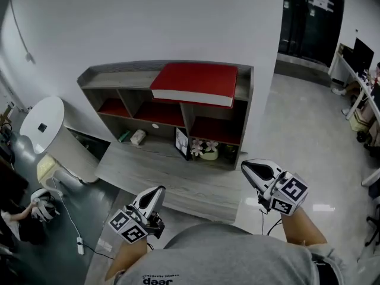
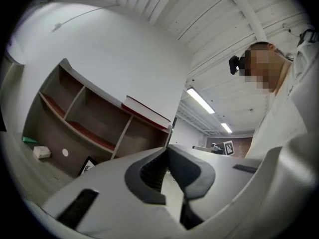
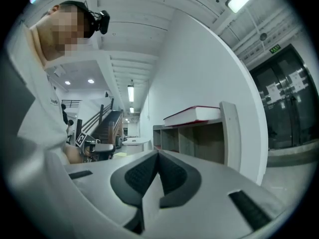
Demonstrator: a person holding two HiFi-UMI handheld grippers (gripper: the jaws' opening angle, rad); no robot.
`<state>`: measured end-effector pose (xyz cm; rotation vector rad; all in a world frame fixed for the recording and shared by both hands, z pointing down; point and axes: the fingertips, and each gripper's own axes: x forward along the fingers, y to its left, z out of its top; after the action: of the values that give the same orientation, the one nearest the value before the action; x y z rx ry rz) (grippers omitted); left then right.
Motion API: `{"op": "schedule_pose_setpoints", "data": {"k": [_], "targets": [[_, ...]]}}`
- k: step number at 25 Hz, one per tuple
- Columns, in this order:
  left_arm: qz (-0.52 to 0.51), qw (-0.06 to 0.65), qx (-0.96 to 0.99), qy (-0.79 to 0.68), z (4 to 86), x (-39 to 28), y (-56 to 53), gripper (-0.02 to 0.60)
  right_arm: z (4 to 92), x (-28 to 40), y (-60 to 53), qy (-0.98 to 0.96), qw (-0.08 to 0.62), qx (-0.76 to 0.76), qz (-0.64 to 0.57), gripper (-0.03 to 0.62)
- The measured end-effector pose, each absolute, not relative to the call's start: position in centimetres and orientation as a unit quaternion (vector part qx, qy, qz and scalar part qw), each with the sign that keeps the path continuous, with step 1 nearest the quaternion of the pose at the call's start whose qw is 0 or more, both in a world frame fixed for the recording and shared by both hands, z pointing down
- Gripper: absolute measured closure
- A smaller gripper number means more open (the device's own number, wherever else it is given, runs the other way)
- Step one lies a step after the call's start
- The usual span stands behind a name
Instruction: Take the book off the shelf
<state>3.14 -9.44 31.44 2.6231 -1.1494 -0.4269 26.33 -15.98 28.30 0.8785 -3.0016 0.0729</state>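
On top of the shelf (image 1: 113,79), the red book (image 1: 196,82) lies flat at its right end, well apart from us. Our left gripper (image 1: 155,193) and right gripper (image 1: 249,168) are pressed together, empty. Unless we spread these 2, we risk shoving the book instead of gripping it.

A round white table (image 1: 43,120) stands at the left on the grey floor (image 1: 297,117), with a white power strip (image 1: 79,245) and its cable lying on the floor near it. Against the white wall (image 1: 148,22), a green item (image 1: 123,136) lies just beside a white packet (image 1: 138,137). To their right, a small framed card (image 1: 181,142) stands next to a white pot of pink flowers (image 1: 208,151), all behind a low wooden platform (image 1: 172,180). Dark glass doors (image 1: 309,16) and desks with a monitor (image 1: 361,53) occupy the far right.
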Motion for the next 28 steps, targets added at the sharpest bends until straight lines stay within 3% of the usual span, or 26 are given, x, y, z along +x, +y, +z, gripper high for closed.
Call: {"op": "schedule_pose_setpoints", "data": {"k": [13,23,28], "targets": [[-0.144,0.116,0.892,-0.412,29.0,10.1,-21.3,0.551,26.3,30.3,-27.0,-0.976,-0.031,0.216,0.026,0.588],[-0.137,0.115,0.919,-0.351,29.6,9.2,-24.9,0.551,24.2,28.4,-30.2,-0.946,-0.09,0.202,0.236,0.56],[-0.131,0.111,0.933,-0.317,29.8,6.9,-25.2,0.551,22.3,26.2,-31.0,-0.91,-0.125,0.189,0.348,0.346]]}}
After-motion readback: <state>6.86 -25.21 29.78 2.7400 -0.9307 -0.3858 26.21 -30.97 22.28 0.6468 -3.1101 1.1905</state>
